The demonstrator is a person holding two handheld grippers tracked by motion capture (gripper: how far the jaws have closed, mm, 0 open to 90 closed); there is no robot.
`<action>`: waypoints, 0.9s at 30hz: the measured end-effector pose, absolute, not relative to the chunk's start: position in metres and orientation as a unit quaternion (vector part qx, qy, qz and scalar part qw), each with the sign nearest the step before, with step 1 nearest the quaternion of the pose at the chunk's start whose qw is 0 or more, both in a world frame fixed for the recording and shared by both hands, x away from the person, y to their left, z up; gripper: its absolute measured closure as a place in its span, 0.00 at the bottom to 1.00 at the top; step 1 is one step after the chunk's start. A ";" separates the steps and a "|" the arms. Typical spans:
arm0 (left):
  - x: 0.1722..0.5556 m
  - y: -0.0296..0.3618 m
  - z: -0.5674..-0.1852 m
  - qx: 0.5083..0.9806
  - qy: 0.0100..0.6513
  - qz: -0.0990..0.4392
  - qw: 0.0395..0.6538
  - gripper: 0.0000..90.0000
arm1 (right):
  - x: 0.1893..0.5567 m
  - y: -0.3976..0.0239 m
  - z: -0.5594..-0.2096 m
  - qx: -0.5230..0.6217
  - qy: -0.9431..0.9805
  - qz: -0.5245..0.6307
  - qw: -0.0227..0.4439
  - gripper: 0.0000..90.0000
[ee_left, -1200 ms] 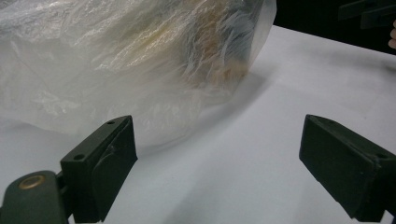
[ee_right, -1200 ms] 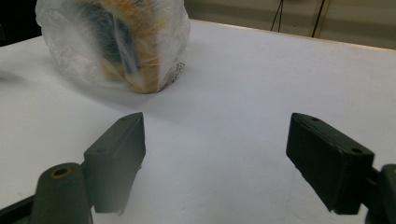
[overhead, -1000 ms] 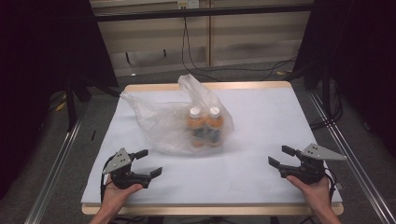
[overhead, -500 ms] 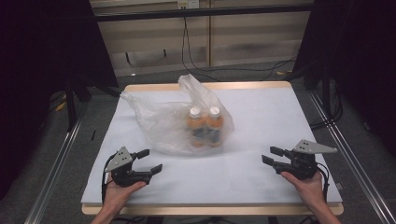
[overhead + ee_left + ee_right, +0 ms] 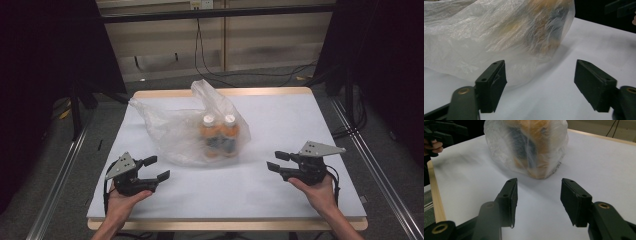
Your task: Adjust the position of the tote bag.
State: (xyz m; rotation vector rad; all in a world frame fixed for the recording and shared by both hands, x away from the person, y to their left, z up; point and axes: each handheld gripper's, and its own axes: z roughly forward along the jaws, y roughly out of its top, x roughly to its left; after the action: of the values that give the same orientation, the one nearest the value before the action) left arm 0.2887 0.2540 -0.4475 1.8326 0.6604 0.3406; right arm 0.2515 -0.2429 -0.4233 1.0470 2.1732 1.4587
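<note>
Both claws were empty here. The left claw [image 5: 156,168] had its jaws fairly wide apart, nothing between them, and they'd just been closing a bit — it sat low over the near left of the white surface [image 5: 280,125], pointing toward the plastic bag [image 5: 185,132]. The right claw [image 5: 274,161] was about half open, also just narrowing, touching nothing, held in the right hand [image 5: 317,192] just above the near right of the surface. The bag lay mid-surface between them — two orange bottles [image 5: 220,134] upright inside.
</note>
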 end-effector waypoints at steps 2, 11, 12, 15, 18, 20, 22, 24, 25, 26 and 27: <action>0.291 0.254 -0.445 0.774 0.278 0.145 0.550 0.30 | 0.257 -0.239 -0.420 0.363 0.762 0.514 0.156 0.55; 0.302 0.260 -0.437 0.759 0.298 0.149 0.559 0.37 | 0.276 -0.224 -0.403 0.339 0.764 0.527 0.154 0.59; 0.303 0.261 -0.436 0.759 0.298 0.150 0.559 0.37 | 0.279 -0.223 -0.402 0.338 0.763 0.529 0.152 0.60; 0.307 0.264 -0.434 0.761 0.296 0.156 0.556 0.40 | 0.286 -0.220 -0.399 0.333 0.769 0.526 0.148 0.62; 0.310 0.266 -0.430 0.758 0.297 0.159 0.558 0.44 | 0.290 -0.217 -0.397 0.329 0.769 0.528 0.145 0.64; 0.315 0.269 -0.427 0.759 0.295 0.158 0.559 0.45 | 0.294 -0.214 -0.394 0.325 0.770 0.529 0.147 0.64; 0.318 0.271 -0.425 0.753 0.303 0.149 0.565 0.46 | 0.297 -0.212 -0.390 0.323 0.770 0.530 0.150 0.64; 0.320 0.272 -0.426 0.757 0.306 0.148 0.558 0.47 | 0.301 -0.209 -0.386 0.318 0.771 0.532 0.150 0.65; 0.320 0.272 -0.426 0.761 0.305 0.150 0.552 0.50 | 0.303 -0.207 -0.384 0.315 0.773 0.530 0.152 0.65; 0.320 0.272 -0.425 0.766 0.304 0.152 0.545 0.50 | 0.304 -0.206 -0.382 0.313 0.774 0.528 0.154 0.65; 0.321 0.272 -0.426 0.765 0.301 0.146 0.550 0.51 | 0.306 -0.204 -0.380 0.311 0.776 0.526 0.157 0.66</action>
State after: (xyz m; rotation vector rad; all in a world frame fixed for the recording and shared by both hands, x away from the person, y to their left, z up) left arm 0.3214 0.2724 -0.4259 1.8116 0.7131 0.3445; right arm 0.3060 -0.2044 -0.3804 0.8913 2.2197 1.5058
